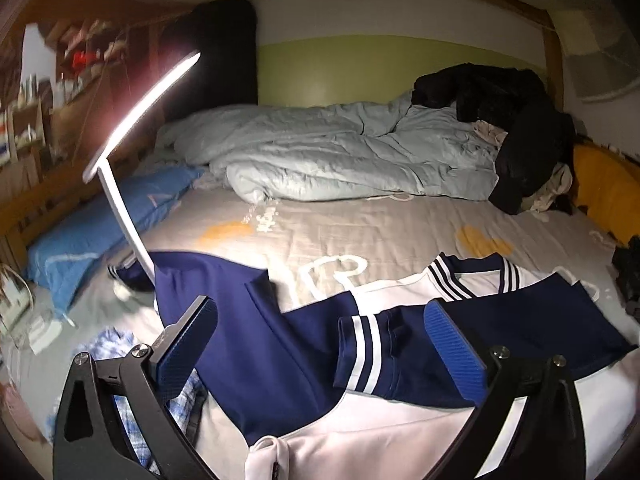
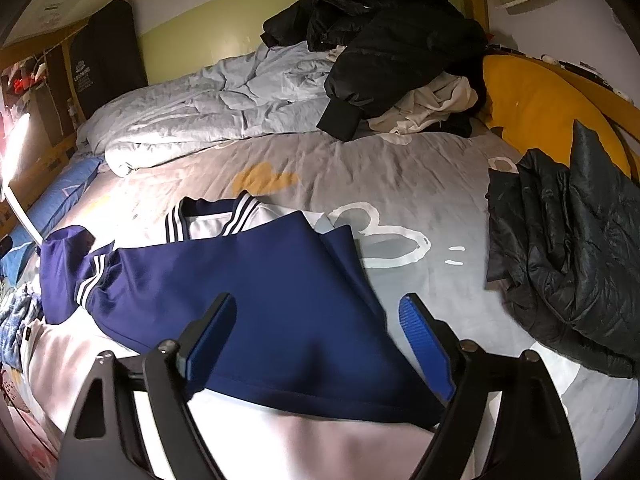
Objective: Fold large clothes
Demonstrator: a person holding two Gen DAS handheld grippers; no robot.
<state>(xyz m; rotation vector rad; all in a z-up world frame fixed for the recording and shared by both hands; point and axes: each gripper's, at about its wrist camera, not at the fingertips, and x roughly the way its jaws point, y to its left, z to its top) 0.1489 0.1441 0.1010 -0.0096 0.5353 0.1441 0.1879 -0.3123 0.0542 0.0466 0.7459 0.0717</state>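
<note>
Sleeves of the jacket (image 2: 256, 292) are laid across its white body near the bed's (image 2: 400, 184) front edge for folding; the left gripper (image 1: 320, 340) and right gripper (image 2: 320, 340) are held wide, empty.

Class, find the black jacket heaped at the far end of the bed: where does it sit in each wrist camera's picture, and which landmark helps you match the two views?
Left wrist view: the black jacket lies upper right, draped over the pale blue duvet.
Right wrist view: the black jacket sits top centre, on the same duvet.
Shared landmark: the navy and white jersey's striped collar.
</note>
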